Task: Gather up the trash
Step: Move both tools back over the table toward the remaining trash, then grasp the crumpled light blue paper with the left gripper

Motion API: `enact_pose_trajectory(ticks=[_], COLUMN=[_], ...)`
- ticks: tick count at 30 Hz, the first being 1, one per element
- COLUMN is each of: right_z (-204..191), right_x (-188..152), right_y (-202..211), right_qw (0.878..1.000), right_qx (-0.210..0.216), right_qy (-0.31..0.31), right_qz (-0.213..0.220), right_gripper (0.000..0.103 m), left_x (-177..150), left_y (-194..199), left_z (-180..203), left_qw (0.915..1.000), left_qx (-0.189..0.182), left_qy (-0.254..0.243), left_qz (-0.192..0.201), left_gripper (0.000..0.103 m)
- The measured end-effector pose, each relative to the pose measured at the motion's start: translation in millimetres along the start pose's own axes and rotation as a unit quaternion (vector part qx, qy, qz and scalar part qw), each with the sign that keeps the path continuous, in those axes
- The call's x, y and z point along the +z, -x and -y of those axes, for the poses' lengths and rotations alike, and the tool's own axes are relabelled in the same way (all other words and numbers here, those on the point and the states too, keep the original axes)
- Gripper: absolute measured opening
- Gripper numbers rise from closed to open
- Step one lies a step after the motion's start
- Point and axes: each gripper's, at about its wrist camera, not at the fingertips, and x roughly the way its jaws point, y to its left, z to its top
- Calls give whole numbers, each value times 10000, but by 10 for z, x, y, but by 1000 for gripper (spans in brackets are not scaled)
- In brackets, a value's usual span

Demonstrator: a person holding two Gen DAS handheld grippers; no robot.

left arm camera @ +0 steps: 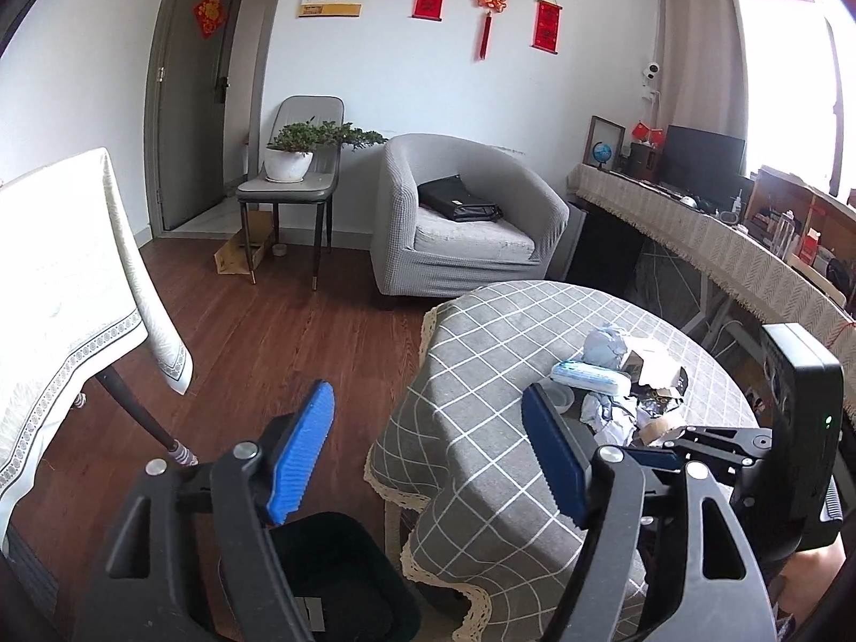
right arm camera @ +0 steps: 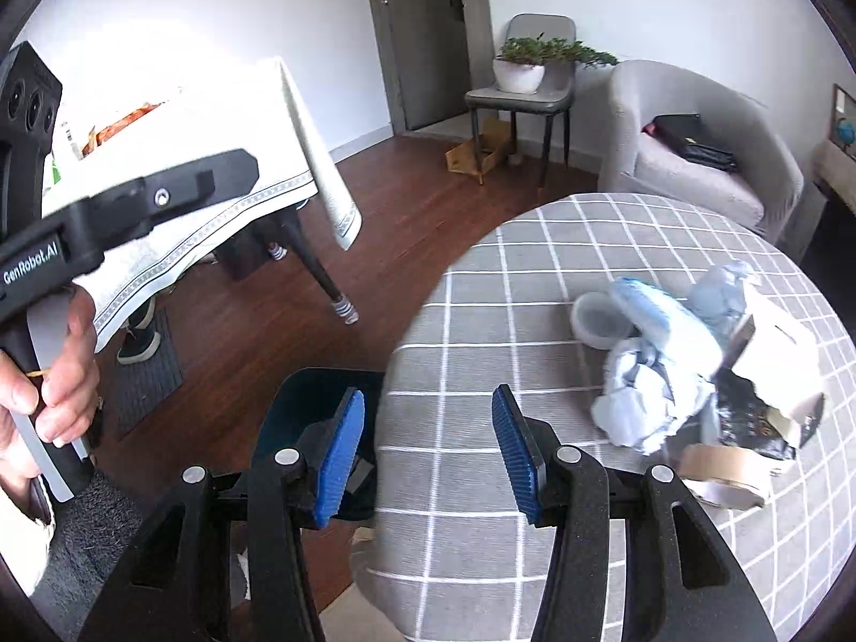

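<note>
Dark wooden flooring (left arm camera: 299,342) is seen across the room, with a grey armchair (left arm camera: 465,214) set against the white wall and a potted plant (left arm camera: 291,158) placed on a grey chair beside it. Nearer the cameras, a round table (right arm camera: 535,289) is covered by a grey checked cloth. A second table (left arm camera: 69,278), draped in a cream cloth, is seen well apart to the left. A dark trash bin (right arm camera: 315,401) is positioned on the floor just beside the round table's edge.

Trash is gathered in a pile (right arm camera: 695,374) on the round table: crumpled pale blue paper (right arm camera: 636,406), torn white cardboard (right arm camera: 781,353), a roll of brown tape (right arm camera: 722,468) and a small round lid (right arm camera: 599,321).

The left gripper (left arm camera: 428,455) is held wide apart with nothing between its blue pads, spanning the bin and table edge. The right gripper (right arm camera: 428,455) is likewise spread wide and nothing is gripped; it is held over the table edge, near the pile.
</note>
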Motion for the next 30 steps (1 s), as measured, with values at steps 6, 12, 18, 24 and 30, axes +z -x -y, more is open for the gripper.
enact_pose_trajectory(ticks=[6,12,18,24,30], right_z=[380,751,994,1277,1542], right_x=[-167,-308,-475,-561,-652], right_y=[243,428,613,782,904], right_qw=[9991,9966,9933,9874,9798], right_qx=[-257,-599,-774,-909,-973], right_qy=[-269,-476,-732,-1092,-1503], right_qz=[207,316,458,691,892], right_gripper=[51,51,51,62,71], left_x=[-52,-153,-278,-381,-411], left_y=[-158,-348,-584,-816,-1075], left_z=[384,753,1004,1223,1387], left_qw=[9993,9971,9945,9916,9892], left_qx=[-164,-310,-348,-526,-556], left_qy=[-333,-668,-877,-985,-1085], left_qz=[-97,-206,-448,-650,-816], left_gripper=[80,80,80,80,80])
